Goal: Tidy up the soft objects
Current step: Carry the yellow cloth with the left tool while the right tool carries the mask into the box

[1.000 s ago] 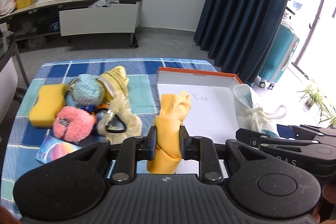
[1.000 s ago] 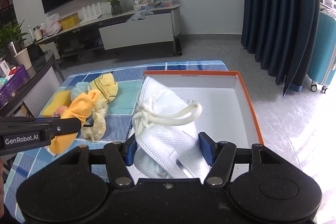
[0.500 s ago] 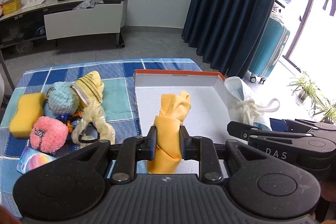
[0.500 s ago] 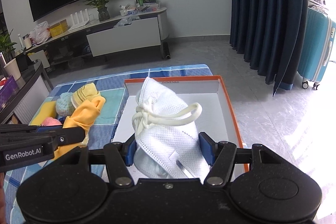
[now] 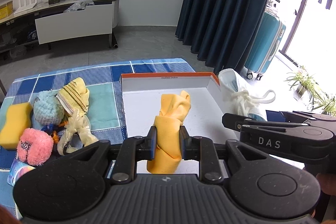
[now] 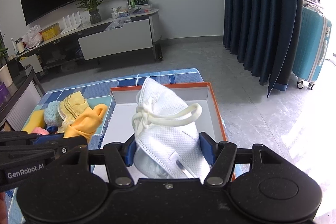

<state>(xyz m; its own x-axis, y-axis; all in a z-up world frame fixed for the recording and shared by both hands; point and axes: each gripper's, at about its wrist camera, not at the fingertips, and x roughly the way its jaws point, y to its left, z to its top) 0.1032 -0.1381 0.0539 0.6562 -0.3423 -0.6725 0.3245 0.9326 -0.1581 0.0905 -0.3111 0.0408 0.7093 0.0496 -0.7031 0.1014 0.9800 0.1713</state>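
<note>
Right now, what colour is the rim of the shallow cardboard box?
Orange rim, white inside; clearest in the right wrist view.

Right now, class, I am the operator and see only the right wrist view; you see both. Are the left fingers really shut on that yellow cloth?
Observer: Yes. In the left wrist view, the left gripper is shut on the yellow cloth, with both fingers pressing its middle.
Operator: The white mask blocks my view of the box. Where does the cloth hang?
Observer: Over the white floor of the box, towards its near side.
Operator: Is there anything by the pile that I cannot see?
Observer: A blue packet lies at the near table edge, just in front of the pink pom-pom.
</note>
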